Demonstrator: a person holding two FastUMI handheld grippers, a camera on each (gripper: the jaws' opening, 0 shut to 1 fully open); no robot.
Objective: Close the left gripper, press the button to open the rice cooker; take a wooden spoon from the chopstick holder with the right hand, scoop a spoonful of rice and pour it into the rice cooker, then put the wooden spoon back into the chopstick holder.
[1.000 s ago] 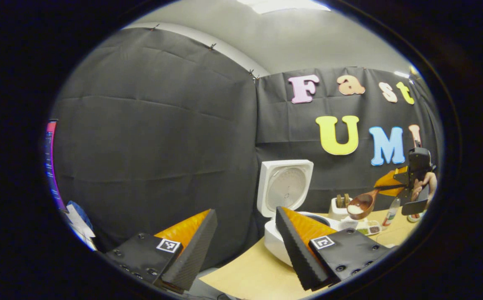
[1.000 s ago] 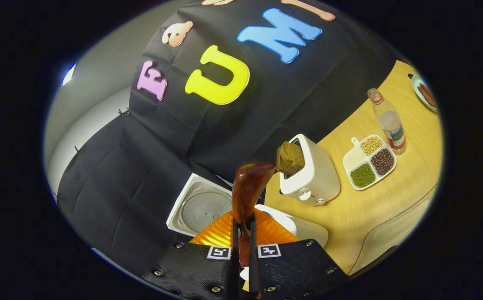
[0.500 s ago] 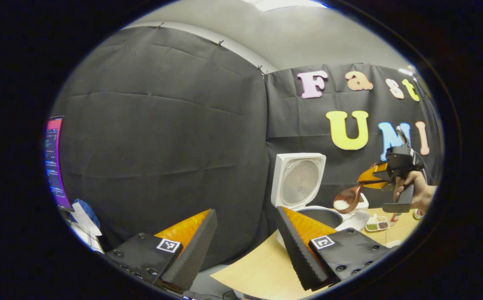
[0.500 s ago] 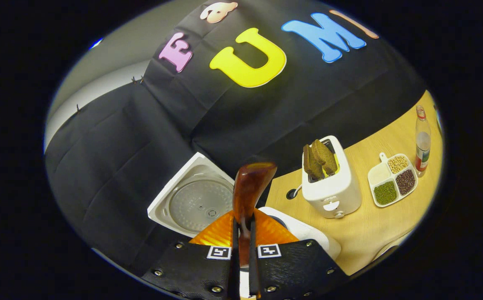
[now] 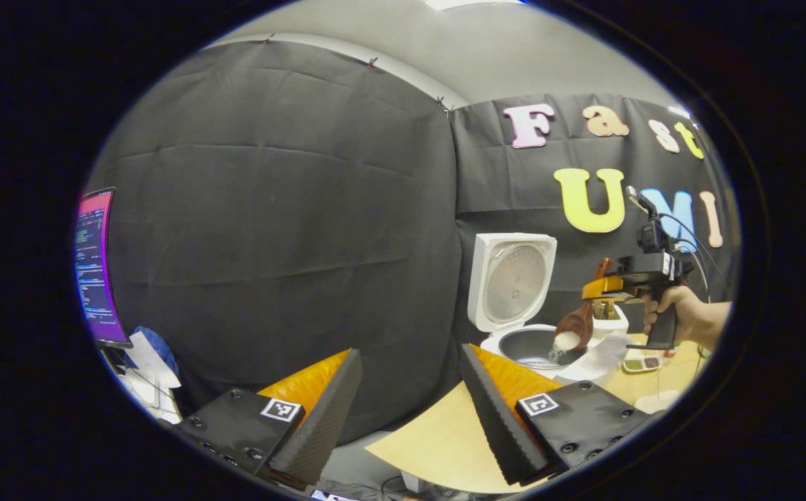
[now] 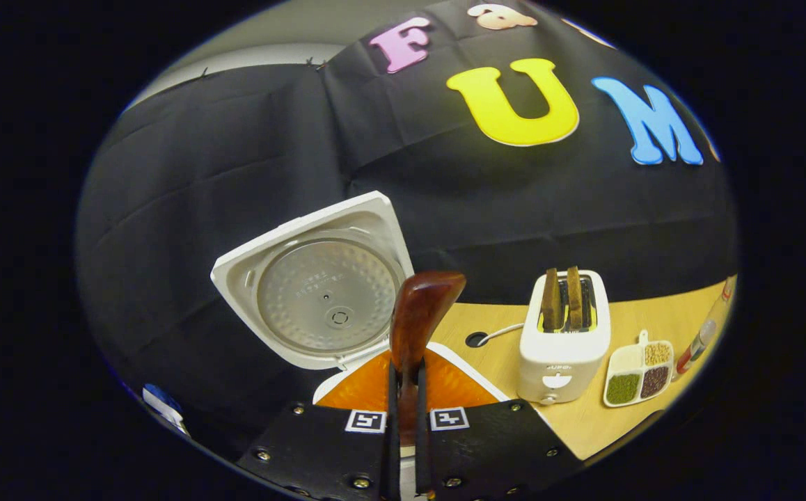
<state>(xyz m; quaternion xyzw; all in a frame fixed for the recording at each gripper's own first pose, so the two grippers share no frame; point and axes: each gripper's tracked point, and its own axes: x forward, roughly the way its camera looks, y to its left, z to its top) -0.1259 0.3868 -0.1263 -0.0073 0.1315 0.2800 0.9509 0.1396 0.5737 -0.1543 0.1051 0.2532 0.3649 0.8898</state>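
Observation:
The white rice cooker [image 5: 514, 282] stands open, its lid upright above the dark inner pot [image 5: 530, 346]. My right gripper [image 5: 592, 291], held by a hand [image 5: 681, 314], is shut on the wooden spoon [image 5: 573, 327]. The spoon's bowl tilts down over the pot and white rice spills from it. In the right gripper view the spoon's handle [image 6: 420, 313] rises between the closed fingers of my right gripper [image 6: 404, 379], with the cooker lid [image 6: 323, 292] just behind. My left gripper [image 5: 410, 355] stands open and empty, well short of the cooker.
A white toaster [image 6: 563, 344] with two bread slices stands on the wooden table [image 6: 493, 348] right of the cooker. Beside it lie a divided grain tray [image 6: 636, 376] and a bottle [image 6: 701, 339]. A monitor [image 5: 95, 268] glows at far left.
My right gripper has carried the spoon left over the cooker's pot and tipped it, so rice now falls out. The left gripper has drawn back a little, still open.

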